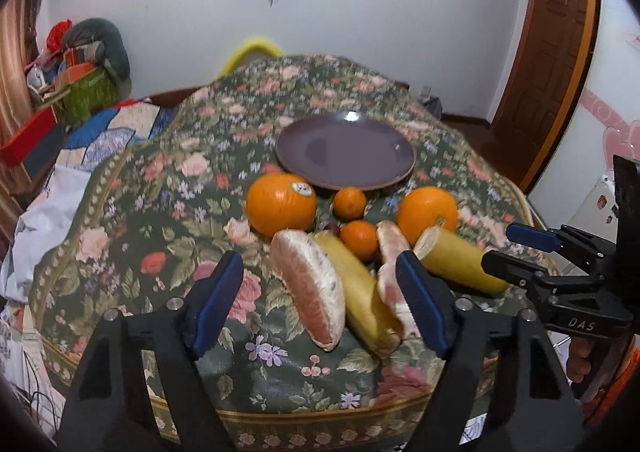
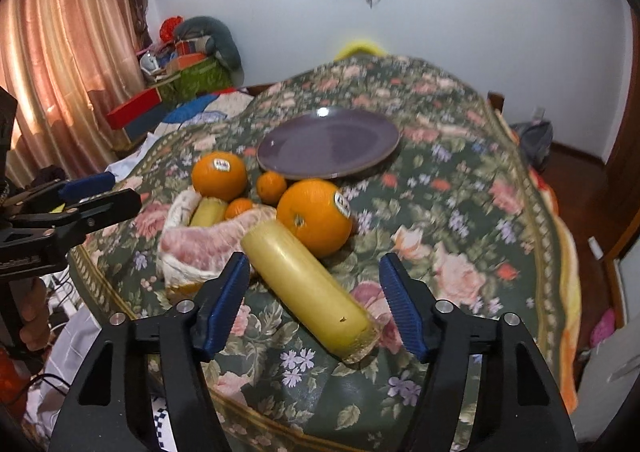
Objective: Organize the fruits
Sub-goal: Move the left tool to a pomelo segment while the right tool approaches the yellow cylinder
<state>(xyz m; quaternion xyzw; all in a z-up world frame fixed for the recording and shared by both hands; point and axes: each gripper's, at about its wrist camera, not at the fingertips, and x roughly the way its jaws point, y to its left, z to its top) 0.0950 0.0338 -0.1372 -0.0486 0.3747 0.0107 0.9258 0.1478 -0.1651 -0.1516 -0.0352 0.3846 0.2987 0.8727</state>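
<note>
Hovering grippers over fruit on the floral table (image 1: 120, 212).
Left gripper (image 1: 320, 300) jaws open around pomelo segment (image 1: 310, 284); right gripper (image 2: 312, 304) jaws open around yellow cylinder (image 2: 304, 284); plate (image 1: 346, 150) at 12 o'clock.

Soft, even room light, a glare spot on the plate (image 1: 346, 148) (fisheye-bent edges), slight motion blur

My table (image 1: 132, 212) wore a green floral cloth. On it lay an empty purple plate (image 1: 346, 150), two big oranges (image 1: 280, 204), two small mandarins (image 1: 350, 203), peeled pomelo wedges (image 1: 310, 284) and two pale yellow stalk pieces (image 2: 306, 288), clustered together.
</note>
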